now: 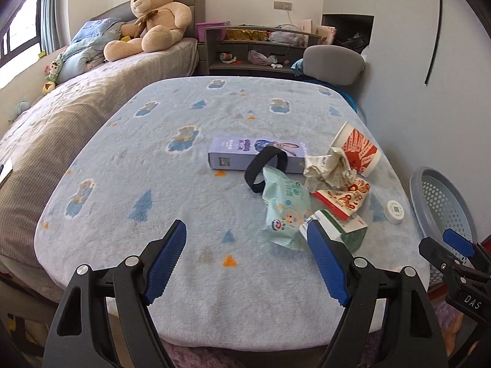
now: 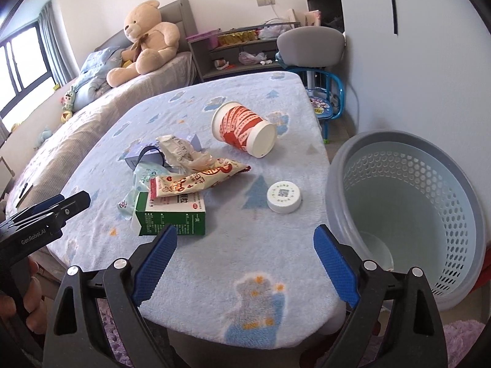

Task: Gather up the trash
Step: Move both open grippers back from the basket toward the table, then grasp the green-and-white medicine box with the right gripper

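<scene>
The table [image 1: 129, 159] has a soft blue blanket on it. The trash lies in a pile near its right edge. A green and white box [image 2: 172, 214] sits closest to the front edge. A red and cream snack bag [image 2: 196, 181] leans on top of the box. A light green wrapper [image 1: 284, 211] lies to the left of the box, partly under it. Behind them is a ball of crumpled paper [image 1: 330, 168]. A red and white paper cup [image 2: 245, 128] lies on its side farther back, near the right edge. A purple box [image 1: 233, 153] lies flat behind the pile, and a black band [image 1: 265, 168] stands against it. A small white round lid [image 2: 284, 196] sits alone close to the right edge.

A gray basket [image 2: 460, 214] with holes stands on the floor just beside the right edge of the table.

The left tongs [image 1: 247, 260] are spread wide and hold nothing, above the front of the table. The right tongs [image 2: 245, 263] are spread wide too, above the front right corner.
</scene>
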Available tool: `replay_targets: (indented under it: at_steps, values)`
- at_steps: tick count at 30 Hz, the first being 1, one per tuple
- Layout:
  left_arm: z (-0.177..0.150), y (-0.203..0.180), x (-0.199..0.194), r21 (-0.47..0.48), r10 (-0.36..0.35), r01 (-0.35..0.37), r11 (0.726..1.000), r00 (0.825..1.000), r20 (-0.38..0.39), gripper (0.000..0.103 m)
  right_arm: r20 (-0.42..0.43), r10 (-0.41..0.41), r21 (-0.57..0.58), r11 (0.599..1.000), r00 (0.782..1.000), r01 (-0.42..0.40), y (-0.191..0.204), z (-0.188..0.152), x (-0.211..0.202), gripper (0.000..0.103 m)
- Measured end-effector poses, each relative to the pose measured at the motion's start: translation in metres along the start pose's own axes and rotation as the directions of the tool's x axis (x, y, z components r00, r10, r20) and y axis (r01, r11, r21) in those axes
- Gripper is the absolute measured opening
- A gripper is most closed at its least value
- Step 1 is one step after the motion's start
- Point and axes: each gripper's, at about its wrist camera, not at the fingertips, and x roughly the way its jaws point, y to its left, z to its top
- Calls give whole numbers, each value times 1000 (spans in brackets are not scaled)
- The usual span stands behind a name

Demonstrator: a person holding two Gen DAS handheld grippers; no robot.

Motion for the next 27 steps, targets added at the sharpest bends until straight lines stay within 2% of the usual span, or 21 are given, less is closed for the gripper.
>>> replay_targets:
  at_steps: [6, 14, 23, 27]
  values:
    - [-3, 23, 8, -37, 27, -27, 999, 1000, -16, 77, -16, 34, -30, 999, 999, -35, 21, 4, 14, 96]
    - [-5, 38, 19, -62, 45, -47, 997, 998, -37, 77, -64, 102, -46, 993, 993, -105, 38, 7, 36, 96]
    - [-6, 41, 25, -65, 47, -50, 997, 998, -51, 77, -156, 202, -14, 978, 967, -207, 48, 13, 71, 96]
    - [-6, 40, 26, -64, 48, -52, 997, 997, -55, 77, -162, 205, -33, 976, 965, -213, 52, 17, 80, 96]
